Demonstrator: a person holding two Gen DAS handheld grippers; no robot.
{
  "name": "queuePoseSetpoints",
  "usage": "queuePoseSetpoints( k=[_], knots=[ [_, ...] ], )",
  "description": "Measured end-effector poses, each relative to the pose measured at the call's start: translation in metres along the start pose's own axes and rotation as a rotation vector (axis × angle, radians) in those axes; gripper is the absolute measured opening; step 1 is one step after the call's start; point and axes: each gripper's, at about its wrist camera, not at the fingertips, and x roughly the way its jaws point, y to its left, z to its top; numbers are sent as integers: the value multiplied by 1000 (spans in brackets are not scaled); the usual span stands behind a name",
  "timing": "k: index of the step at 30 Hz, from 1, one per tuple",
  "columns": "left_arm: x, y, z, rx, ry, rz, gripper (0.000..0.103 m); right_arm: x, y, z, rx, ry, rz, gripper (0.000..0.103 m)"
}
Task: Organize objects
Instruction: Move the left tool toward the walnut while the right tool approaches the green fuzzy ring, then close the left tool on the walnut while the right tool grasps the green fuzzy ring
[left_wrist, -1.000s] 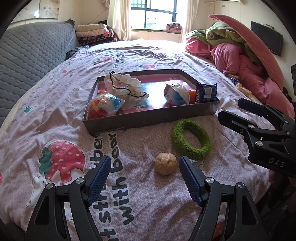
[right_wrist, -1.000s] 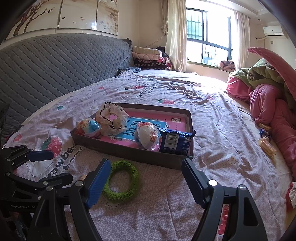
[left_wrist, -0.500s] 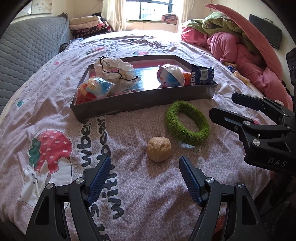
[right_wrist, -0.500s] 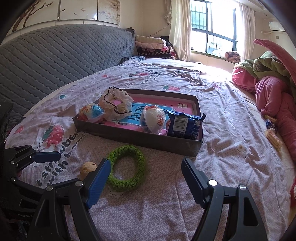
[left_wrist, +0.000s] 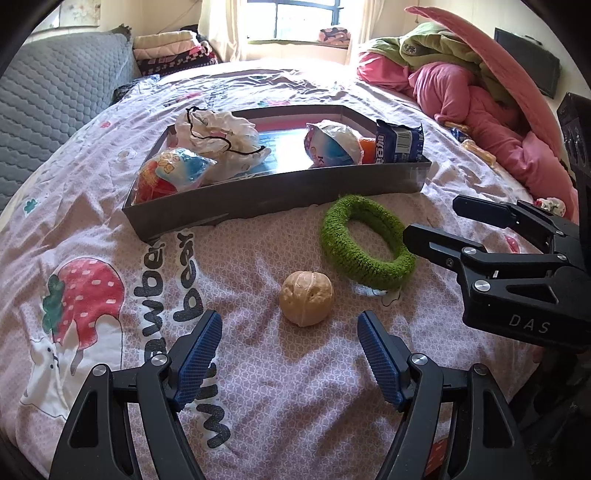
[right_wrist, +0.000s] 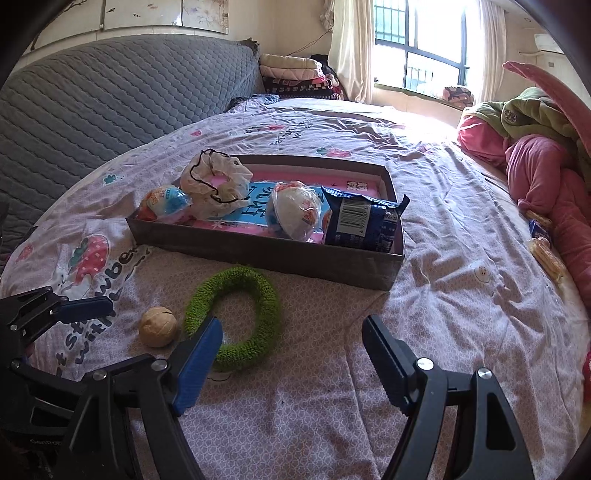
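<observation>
A tan walnut (left_wrist: 306, 303) (right_wrist: 158, 326) lies on the bedspread in front of a green fuzzy ring (left_wrist: 365, 246) (right_wrist: 236, 317). Behind both stands a shallow grey box (left_wrist: 258, 201) (right_wrist: 266, 254) holding a white drawstring pouch (left_wrist: 218, 133) (right_wrist: 216, 184), two wrapped egg toys (left_wrist: 173, 177) (right_wrist: 295, 210) and a blue snack packet (left_wrist: 399, 142) (right_wrist: 364, 223). My left gripper (left_wrist: 290, 350) is open, hanging just short of the walnut. My right gripper (right_wrist: 291, 354) is open too, its left finger over the ring's near edge; it also shows as a black frame (left_wrist: 517, 266) right of the ring.
A grey quilted headboard (right_wrist: 110, 96) rises at the left. Pink and green bedding (left_wrist: 480, 85) is heaped at the right, with small snack packs (right_wrist: 543, 243) beside it. Folded blankets (right_wrist: 295, 74) sit under the window.
Both grippers have sunk closer to the bed and tilted down. The walnut has come into the right wrist view. Both stayed open and empty.
</observation>
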Motion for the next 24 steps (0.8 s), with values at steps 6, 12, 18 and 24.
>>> queuePoseSetpoints(
  k=[6,12,18,24],
  knots=[
    [4,-1,3,1,-13,-16,72,6,7,1,-24,4,-4,71],
    [12,-1,4,-2,-5,-24,67,19,11,3,-31,30,2,62],
    [18,0,6,-9,-5,-40,67,33,8,4,-4,66,12,52],
    [21,-2,6,-4,-6,-39,59,41,9,5,-13,76,24,42]
  ],
)
